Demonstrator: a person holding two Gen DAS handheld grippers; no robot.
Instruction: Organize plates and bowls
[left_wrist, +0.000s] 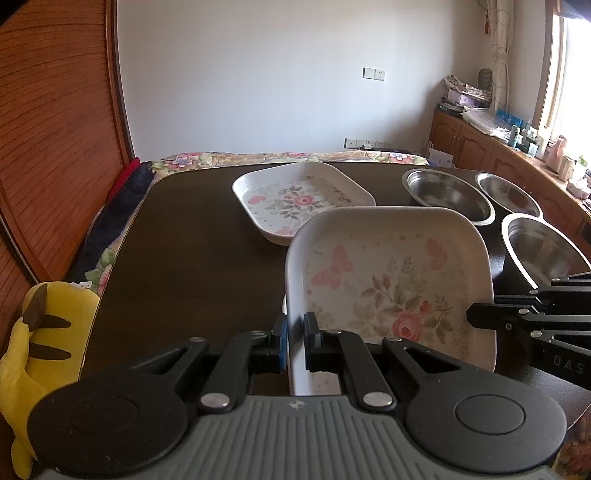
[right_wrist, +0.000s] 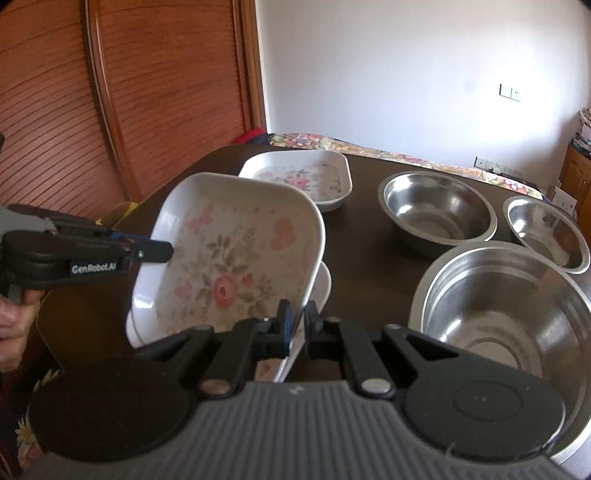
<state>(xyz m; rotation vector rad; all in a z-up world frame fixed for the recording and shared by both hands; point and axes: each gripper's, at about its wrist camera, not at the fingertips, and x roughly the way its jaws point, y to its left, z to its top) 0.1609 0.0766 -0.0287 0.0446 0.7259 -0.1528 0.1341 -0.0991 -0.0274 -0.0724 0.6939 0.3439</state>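
A white floral square plate (left_wrist: 391, 284) (right_wrist: 229, 254) is held tilted above the dark table (left_wrist: 184, 240). My left gripper (left_wrist: 294, 332) is shut on its left rim; it shows in the right wrist view (right_wrist: 162, 251). My right gripper (right_wrist: 300, 321) is shut on its right rim; it shows in the left wrist view (left_wrist: 476, 314). Another white plate (right_wrist: 323, 284) lies just beneath it. A third floral plate (left_wrist: 299, 199) (right_wrist: 306, 177) lies farther back. Three steel bowls stand at right: large (right_wrist: 506, 321), medium (right_wrist: 439, 214), small (right_wrist: 550, 232).
A yellow plush toy (left_wrist: 37, 354) sits beside the table's left edge. A wooden slatted wardrobe (right_wrist: 110, 103) stands at left. A floral bedspread (left_wrist: 280, 158) lies behind the table. A wooden cabinet with clutter (left_wrist: 517, 147) runs along the right wall.
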